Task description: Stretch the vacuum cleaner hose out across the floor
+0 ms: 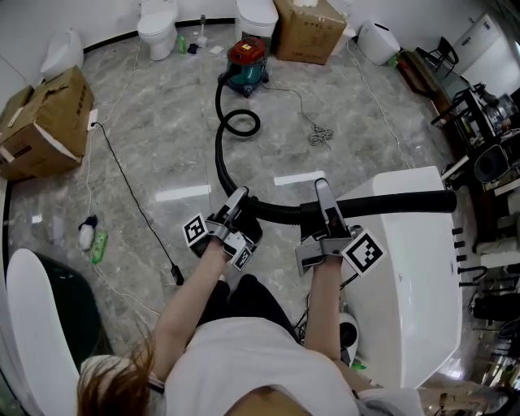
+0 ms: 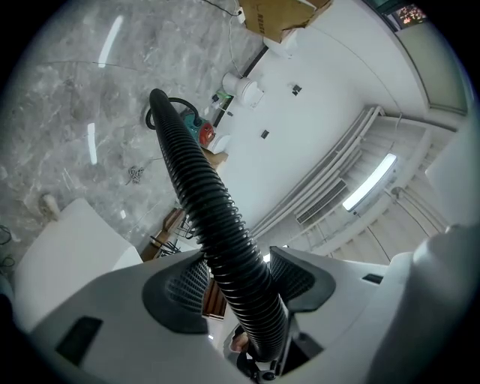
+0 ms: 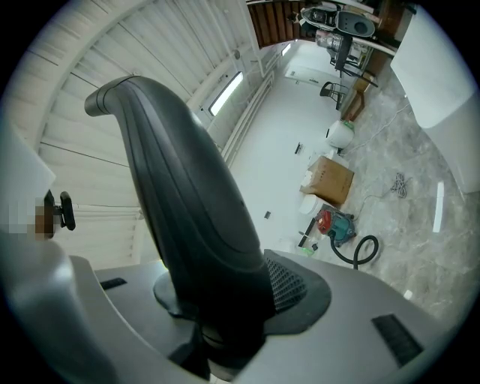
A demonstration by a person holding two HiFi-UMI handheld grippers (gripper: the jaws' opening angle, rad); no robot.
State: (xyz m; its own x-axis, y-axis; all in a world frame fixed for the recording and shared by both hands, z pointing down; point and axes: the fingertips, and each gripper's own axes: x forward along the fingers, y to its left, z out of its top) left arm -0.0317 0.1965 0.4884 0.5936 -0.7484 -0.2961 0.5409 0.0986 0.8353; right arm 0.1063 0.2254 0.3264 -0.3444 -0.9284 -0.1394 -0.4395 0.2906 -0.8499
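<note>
A red and teal vacuum cleaner (image 1: 246, 62) stands far off on the marble floor. Its black ribbed hose (image 1: 219, 154) curls into a loop, then runs towards me. My left gripper (image 1: 237, 199) is around the hose (image 2: 202, 195). The hose passes between the pads, with a gap on one side, so the jaws stand open around it. My right gripper (image 1: 322, 191) is shut on the smooth black hose handle (image 3: 187, 202). The black wand (image 1: 398, 203) sticks out to the right above a white fixture. The vacuum (image 3: 334, 225) shows small in the right gripper view.
Cardboard boxes sit at the left (image 1: 49, 122) and behind the vacuum (image 1: 309, 28). A toilet (image 1: 157, 24) is at the back. A large white fixture (image 1: 414, 276) fills the right. A thin black cable (image 1: 130, 195) and a cord bundle (image 1: 321, 136) lie on the floor.
</note>
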